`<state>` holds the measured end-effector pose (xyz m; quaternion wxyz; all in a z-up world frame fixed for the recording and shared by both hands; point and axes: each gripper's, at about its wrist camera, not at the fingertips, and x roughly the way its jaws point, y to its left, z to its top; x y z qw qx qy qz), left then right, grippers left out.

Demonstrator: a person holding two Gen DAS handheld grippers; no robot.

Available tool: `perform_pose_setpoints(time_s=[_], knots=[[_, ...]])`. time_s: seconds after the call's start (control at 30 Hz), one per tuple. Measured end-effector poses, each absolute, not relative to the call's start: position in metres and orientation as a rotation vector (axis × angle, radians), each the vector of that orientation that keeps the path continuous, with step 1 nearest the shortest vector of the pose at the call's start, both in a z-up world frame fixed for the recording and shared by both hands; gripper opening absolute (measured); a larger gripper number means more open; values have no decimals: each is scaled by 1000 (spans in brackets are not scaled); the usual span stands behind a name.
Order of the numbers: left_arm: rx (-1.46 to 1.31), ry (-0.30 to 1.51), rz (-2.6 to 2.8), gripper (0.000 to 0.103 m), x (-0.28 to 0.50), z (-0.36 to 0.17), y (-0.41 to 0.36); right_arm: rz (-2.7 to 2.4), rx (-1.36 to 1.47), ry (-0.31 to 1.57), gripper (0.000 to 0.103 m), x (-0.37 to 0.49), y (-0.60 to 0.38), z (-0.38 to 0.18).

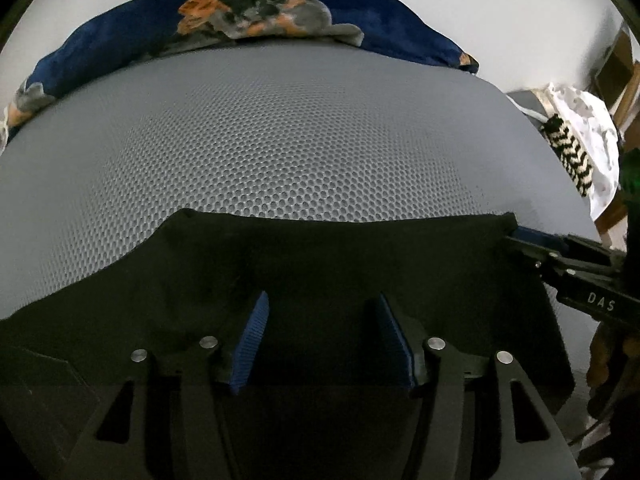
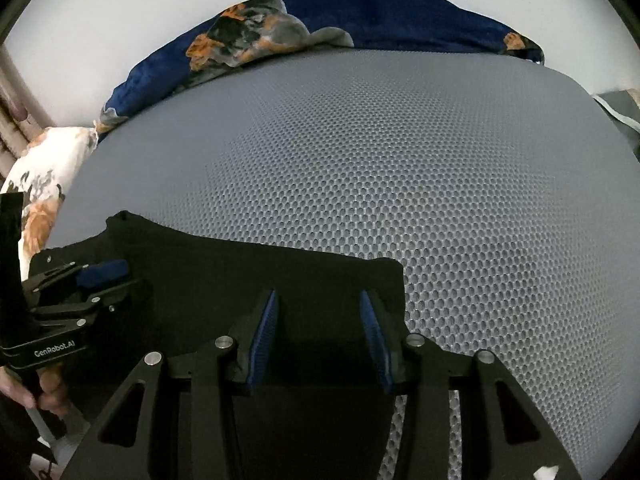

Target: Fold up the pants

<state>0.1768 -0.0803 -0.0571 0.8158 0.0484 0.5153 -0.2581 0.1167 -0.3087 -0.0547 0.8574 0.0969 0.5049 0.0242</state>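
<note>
The black pants (image 1: 320,264) lie flat on a grey mesh mat (image 1: 280,140), near its front edge. My left gripper (image 1: 322,304) is open above the pants, its blue pads apart with black cloth showing between them. My right gripper (image 2: 318,300) is open too, over the pants' right end (image 2: 340,280) near a corner. The right gripper also shows in the left wrist view (image 1: 532,240) at the pants' far right corner. The left gripper shows in the right wrist view (image 2: 100,272) over the pants' left part.
A dark blue blanket with an orange and grey print (image 1: 256,12) lies along the mat's far edge. A white spotted cloth with a black-and-white zigzag item (image 1: 576,152) sits at the right. A white and orange pillow (image 2: 44,172) lies at the left.
</note>
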Motion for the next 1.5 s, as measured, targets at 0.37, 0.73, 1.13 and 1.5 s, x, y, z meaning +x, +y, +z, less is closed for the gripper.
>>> perform_pose_setpoints(time_s=[0.37,0.73,1.13,1.5], knots=[[120,1099,-502,74,168,-61,-77,55,281,1088,40,100,-309,-52],[112,1121,-470,74,149,-48,-57,108,274,1132,42,57,-283,-52],[29,1085,-412,74,113,-7,12,250,244,1164,42,45,-228,-57],[-357,1149,-203,74,96,-3,172,329,209,1174,43,50,-194,-57]])
